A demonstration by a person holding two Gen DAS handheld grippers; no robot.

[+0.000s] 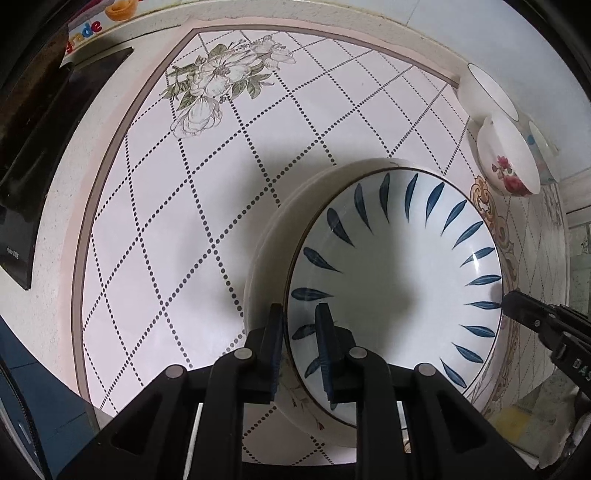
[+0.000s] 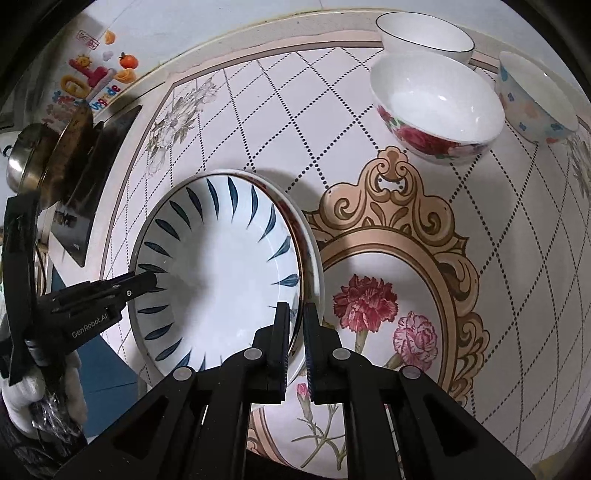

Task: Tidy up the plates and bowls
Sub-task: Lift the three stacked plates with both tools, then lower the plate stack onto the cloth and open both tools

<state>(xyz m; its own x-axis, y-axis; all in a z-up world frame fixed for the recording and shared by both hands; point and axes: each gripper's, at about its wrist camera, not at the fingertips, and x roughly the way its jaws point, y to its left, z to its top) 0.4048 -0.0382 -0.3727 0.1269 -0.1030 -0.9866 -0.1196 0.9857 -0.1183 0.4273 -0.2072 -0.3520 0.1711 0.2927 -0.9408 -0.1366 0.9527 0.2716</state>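
A white plate with blue leaf marks (image 1: 395, 273) lies on top of a plain white plate (image 1: 280, 229) on the tiled table. My left gripper (image 1: 300, 314) is shut on the blue-leaf plate's near-left rim. My right gripper (image 2: 295, 312) is shut on the opposite rim of the blue-leaf plate (image 2: 218, 273), with the white plate's edge (image 2: 314, 251) just beside it. Each gripper shows in the other's view, the right one (image 1: 517, 302) and the left one (image 2: 144, 282). Three bowls stand at the far right: a rose bowl (image 2: 436, 107), a black-rimmed white bowl (image 2: 424, 33) and a blue-flowered bowl (image 2: 535, 99).
A black stove top (image 2: 92, 177) with a metal pot (image 2: 26, 158) sits at the far left. The table (image 2: 517, 258) has a floral medallion pattern at right. A wall with stickers (image 2: 92, 81) runs behind. The rose bowl also shows in the left wrist view (image 1: 508, 158).
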